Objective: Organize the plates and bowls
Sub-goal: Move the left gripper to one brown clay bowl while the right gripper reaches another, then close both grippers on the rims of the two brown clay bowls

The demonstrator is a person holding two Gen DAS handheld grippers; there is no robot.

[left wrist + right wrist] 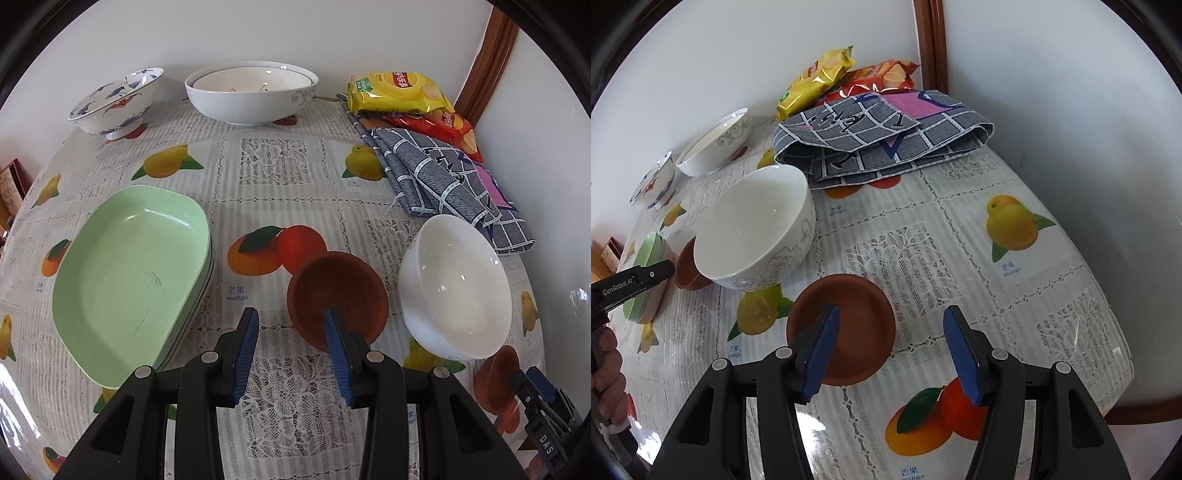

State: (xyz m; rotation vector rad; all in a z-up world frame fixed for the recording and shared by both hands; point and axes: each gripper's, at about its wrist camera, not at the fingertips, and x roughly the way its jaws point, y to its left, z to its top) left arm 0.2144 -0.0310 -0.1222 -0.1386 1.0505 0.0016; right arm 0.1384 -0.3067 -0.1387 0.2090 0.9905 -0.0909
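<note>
The left gripper [291, 354] is held with jaws apart, one finger over the near rim of a brown bowl [338, 299]. The right gripper [894, 354] gapes likewise over a brown saucer [846, 328]. Farther in, a white bowl [456, 286] is seen, green plates [133, 277] toward the left edge.

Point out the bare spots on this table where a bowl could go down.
Free: the middle, between the green plates and the folded cloth, in front of the big white bowl; also the right side below the cloth. Crowded: around the brown bowl and white bowl.
</note>
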